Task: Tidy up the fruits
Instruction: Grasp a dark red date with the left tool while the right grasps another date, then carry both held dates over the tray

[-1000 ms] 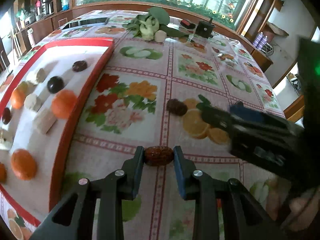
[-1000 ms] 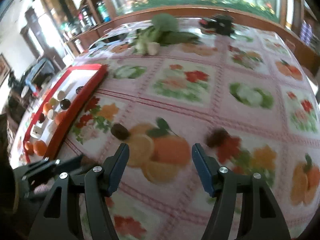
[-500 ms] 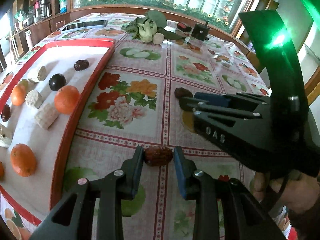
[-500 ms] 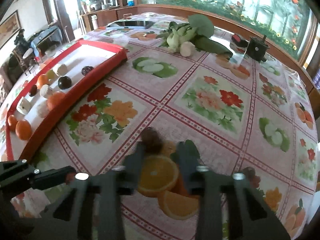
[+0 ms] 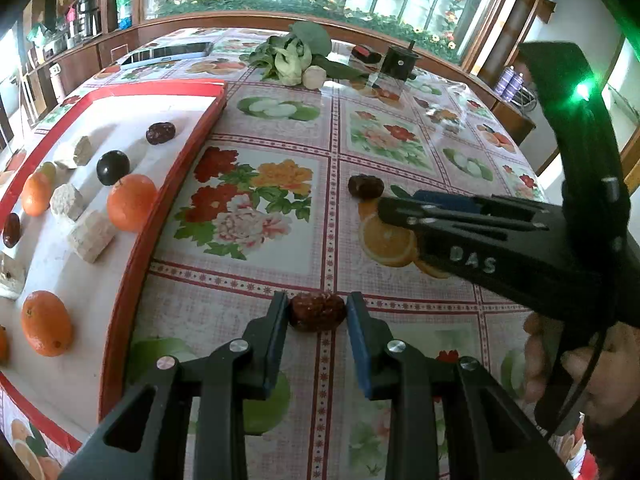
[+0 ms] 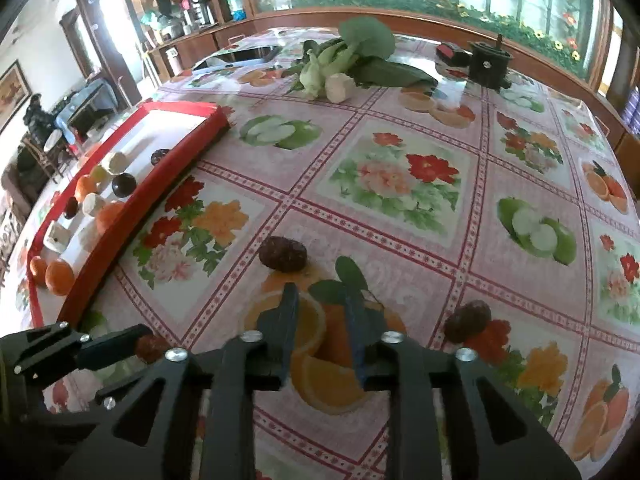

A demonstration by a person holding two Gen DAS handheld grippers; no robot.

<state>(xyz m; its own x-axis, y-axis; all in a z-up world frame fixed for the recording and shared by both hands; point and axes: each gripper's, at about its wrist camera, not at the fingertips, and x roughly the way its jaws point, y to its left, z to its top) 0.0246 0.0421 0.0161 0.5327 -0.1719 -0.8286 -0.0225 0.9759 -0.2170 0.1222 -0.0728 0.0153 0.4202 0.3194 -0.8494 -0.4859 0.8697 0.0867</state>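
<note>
While left gripper (image 5: 318, 312) tilts down pinching date (image 5: 318, 313), right gripper (image 6: 322, 312) angles down, jaws just reopening, narrow, empty.

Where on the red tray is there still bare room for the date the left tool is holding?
The far end of the red tray is bare, from its far rim down to the lone date lying there. Another open strip runs along the near right rim, between the big orange and the near orange. The left side is crowded with oranges, pale blocks and a plum.
</note>
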